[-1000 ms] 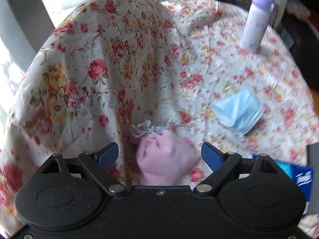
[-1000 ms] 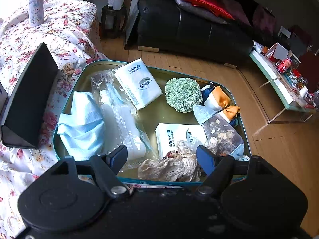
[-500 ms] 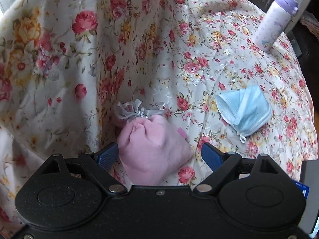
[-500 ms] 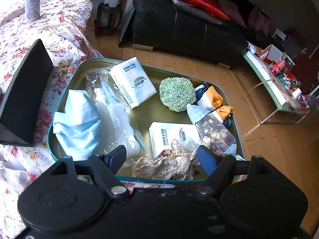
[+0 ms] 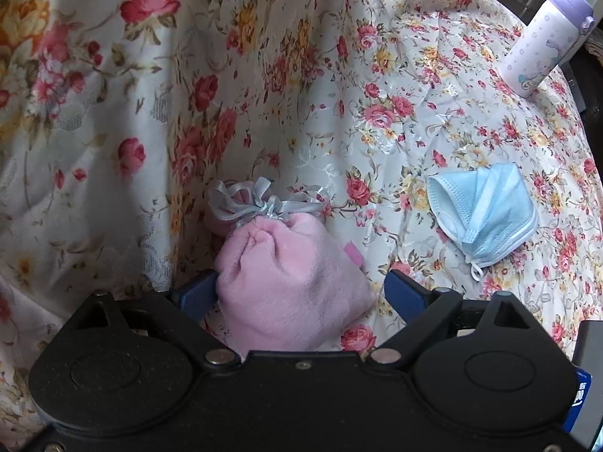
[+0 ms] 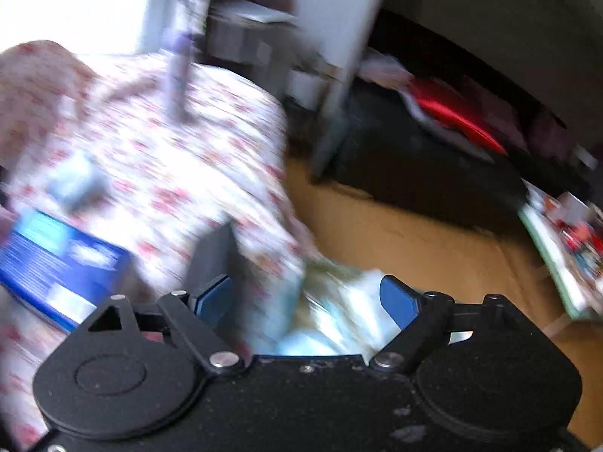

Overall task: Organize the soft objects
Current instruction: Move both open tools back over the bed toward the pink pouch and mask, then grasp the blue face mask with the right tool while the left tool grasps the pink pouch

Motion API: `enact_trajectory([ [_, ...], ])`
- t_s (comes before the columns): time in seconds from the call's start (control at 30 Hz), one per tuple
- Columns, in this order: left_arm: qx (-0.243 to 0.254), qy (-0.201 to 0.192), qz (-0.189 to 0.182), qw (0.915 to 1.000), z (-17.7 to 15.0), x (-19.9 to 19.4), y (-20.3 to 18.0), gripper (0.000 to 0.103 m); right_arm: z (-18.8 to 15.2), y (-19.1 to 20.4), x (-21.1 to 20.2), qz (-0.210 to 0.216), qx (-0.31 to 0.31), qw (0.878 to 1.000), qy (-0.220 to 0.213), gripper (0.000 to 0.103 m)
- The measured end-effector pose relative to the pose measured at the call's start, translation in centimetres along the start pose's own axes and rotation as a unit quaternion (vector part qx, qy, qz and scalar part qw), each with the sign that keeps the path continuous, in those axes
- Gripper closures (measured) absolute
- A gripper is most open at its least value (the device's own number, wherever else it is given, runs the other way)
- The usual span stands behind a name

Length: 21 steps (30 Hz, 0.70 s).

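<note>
A pink plush drawstring pouch (image 5: 290, 282) with a silver ribbon lies on the floral cloth (image 5: 414, 113). My left gripper (image 5: 301, 293) points down over it, one fingertip on each side. Its jaws are opening; the left pad touches the pouch, and the right pad stands clear of it. A folded blue face mask (image 5: 482, 214) lies to the right of the pouch. The right wrist view is smeared by motion. My right gripper (image 6: 306, 299) has its jaws opening with nothing between them. Below it is a pale blue and green blur of tray contents (image 6: 331, 312).
A lilac bottle (image 5: 542, 45) stands at the cloth's far right. The cloth rises in a hump behind the pouch. A blue tissue pack (image 6: 56, 263) and a dark slab (image 6: 211, 256) lie on the cloth. Beyond are the wooden floor (image 6: 395, 233) and a black sofa (image 6: 433, 173).
My left gripper has sunk onto the pouch and its jaws have widened around it. My right gripper has swung up and left away from the tray, and its view has gone blurred.
</note>
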<state>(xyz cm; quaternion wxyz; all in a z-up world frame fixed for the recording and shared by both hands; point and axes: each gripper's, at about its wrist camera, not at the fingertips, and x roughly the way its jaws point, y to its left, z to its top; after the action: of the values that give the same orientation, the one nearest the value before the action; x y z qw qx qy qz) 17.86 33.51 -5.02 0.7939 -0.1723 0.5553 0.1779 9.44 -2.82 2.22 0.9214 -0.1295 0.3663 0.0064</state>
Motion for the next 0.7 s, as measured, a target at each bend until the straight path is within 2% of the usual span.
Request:
enact_trajectory([
  [0.13, -0.003, 0.006, -0.002, 1.0, 0.1, 0.5, 0.0, 0.01, 3.0, 4.0, 0.9, 0.066, -0.02, 0.998, -0.014, 0.017],
  [0.33, -0.003, 0.004, 0.009, 0.9999, 0.0, 1.2, -0.3, 0.006, 6.0, 9.3, 3.7, 0.116, -0.044, 0.992, -0.013, 0.015],
  [0.53, 0.003, -0.007, 0.04, 0.9992, 0.0, 2.3, -1.1, 0.005, 9.0, 12.8, 7.8, 0.153, 0.01, 0.987, 0.053, 0.015],
  [0.7, -0.003, -0.006, 0.039, 0.9992, 0.3, 2.9, -1.0, 0.004, 10.6, 15.4, 11.0, 0.171, 0.048, 0.979, 0.099, 0.013],
])
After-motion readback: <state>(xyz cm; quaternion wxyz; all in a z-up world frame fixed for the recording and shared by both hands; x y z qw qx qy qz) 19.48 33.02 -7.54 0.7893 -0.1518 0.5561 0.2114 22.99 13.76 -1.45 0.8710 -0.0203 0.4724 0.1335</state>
